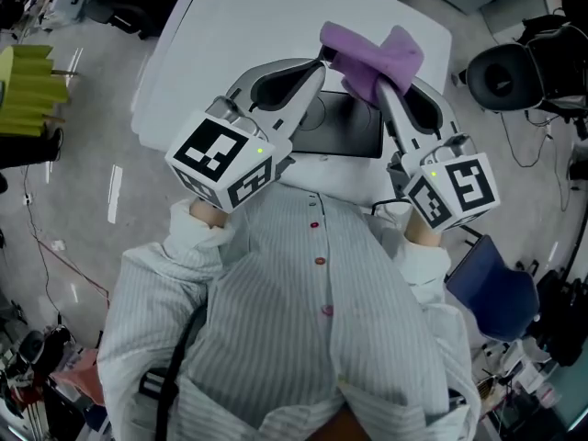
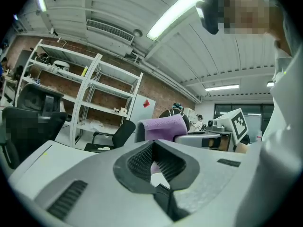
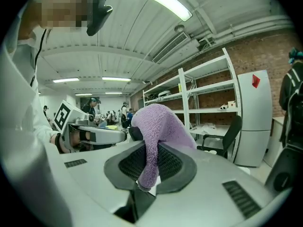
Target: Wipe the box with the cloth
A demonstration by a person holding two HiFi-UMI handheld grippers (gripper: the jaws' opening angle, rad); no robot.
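Cloth (image 3: 156,126) clamped in right tongs (image 3: 151,167); left tongs (image 2: 156,161) closed, just beside it.

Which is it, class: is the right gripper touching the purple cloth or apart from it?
Touching. The right gripper view shows the purple cloth pinched in the right gripper, a pad pressing on each side.

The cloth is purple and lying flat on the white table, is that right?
Not lying on the white table. The purple cloth is clamped between the jaws of the right gripper, as the right gripper view shows.
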